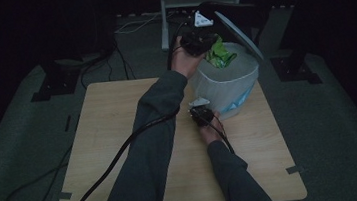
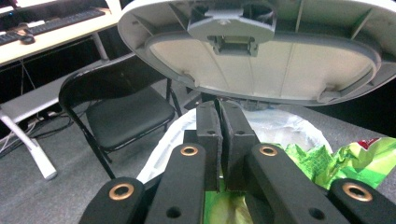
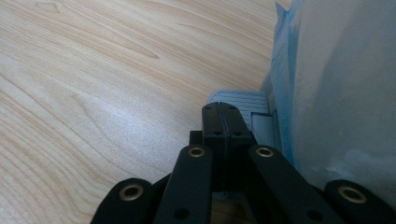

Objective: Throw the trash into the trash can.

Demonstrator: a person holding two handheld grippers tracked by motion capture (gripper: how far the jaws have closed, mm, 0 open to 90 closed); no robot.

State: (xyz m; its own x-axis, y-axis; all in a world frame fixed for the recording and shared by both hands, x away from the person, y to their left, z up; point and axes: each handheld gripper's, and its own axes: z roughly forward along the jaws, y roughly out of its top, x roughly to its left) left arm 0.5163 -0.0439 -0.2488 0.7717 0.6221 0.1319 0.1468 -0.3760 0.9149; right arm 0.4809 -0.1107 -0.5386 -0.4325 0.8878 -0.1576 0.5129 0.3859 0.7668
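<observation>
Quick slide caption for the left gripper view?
Left gripper shut on green bag beneath the bin's raised lid.

Bright green wrapper [image 1: 220,55], pale grey bin [image 1: 225,83] with blue liner [image 3: 281,84], light wood-grain table [image 1: 114,132], black tools

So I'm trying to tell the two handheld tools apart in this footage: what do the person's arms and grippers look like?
Both arms wear dark grey-green long sleeves. Each gripper is black with a grey three-cornered plate on top: the left gripper and the right gripper. A black cable trails from each. Seen close up, the jaws are black bars with brass-ringed pivots and flat dark pads.
</observation>
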